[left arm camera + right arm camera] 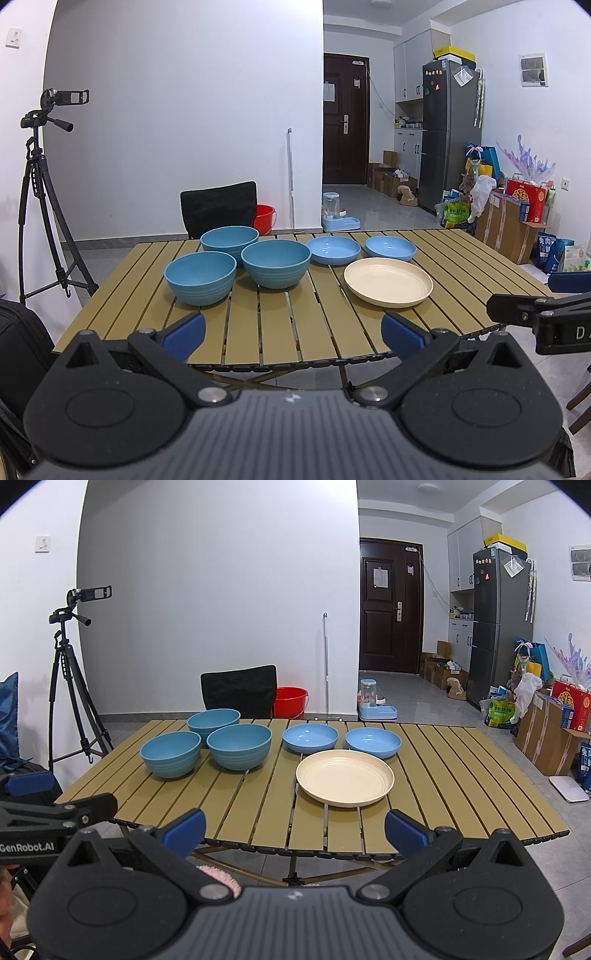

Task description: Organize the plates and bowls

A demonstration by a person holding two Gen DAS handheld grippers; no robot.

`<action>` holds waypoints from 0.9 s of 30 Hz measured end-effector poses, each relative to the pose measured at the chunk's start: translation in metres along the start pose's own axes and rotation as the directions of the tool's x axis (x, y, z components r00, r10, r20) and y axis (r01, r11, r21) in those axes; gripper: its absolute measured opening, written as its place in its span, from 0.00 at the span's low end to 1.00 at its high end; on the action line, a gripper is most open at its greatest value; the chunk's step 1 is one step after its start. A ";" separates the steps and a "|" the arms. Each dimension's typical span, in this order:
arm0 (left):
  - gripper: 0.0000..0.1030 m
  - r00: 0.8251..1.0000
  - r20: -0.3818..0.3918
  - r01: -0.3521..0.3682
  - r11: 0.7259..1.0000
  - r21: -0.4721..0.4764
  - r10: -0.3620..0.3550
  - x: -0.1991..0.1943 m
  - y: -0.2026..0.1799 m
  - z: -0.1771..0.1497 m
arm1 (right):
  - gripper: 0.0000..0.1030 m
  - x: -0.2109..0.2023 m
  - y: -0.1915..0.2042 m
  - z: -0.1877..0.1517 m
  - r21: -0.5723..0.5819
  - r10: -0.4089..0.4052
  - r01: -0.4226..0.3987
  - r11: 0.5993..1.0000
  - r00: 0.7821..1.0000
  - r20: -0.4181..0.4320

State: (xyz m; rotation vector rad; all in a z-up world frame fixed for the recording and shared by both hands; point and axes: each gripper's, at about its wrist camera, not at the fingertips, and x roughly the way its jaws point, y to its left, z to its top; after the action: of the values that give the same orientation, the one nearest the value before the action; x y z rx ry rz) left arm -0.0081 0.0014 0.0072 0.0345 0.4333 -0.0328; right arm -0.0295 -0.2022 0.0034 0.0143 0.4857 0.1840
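Ribbed blue bowls, smooth cream plate on slatted table.

Three deep bowls stand left of the cream plate. Two shallow blue dishes sit behind that one plate.

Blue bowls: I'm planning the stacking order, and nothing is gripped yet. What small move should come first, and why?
Probably ease the left gripper, open and short of the table, toward the nearest blue bowl. Three deep bowls cluster on its side, unstacked; the right gripper faces the cream plate.
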 end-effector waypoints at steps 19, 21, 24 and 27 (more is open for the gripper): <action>1.00 1.000 0.003 0.009 1.000 -0.019 -0.009 -0.003 0.001 0.003 | 1.00 -0.002 0.000 0.003 0.002 0.002 -0.002 1.000 1.000 -0.002; 1.00 1.000 0.002 0.008 1.000 -0.023 -0.008 -0.002 0.001 0.003 | 1.00 -0.002 0.000 0.001 0.003 0.002 -0.002 1.000 1.000 -0.004; 1.00 1.000 -0.002 0.008 1.000 -0.027 -0.008 0.000 0.002 0.003 | 1.00 -0.001 0.000 0.002 0.006 0.003 -0.003 1.000 1.000 -0.010; 1.00 1.000 -0.009 0.008 0.999 -0.035 -0.008 0.003 0.002 0.005 | 1.00 0.004 -0.003 0.004 0.010 0.006 -0.006 1.000 1.000 -0.016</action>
State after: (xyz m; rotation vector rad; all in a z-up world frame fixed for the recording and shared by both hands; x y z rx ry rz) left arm -0.0032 0.0032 0.0107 -0.0018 0.4432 -0.0328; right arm -0.0238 -0.2043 0.0051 0.0239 0.5027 0.1880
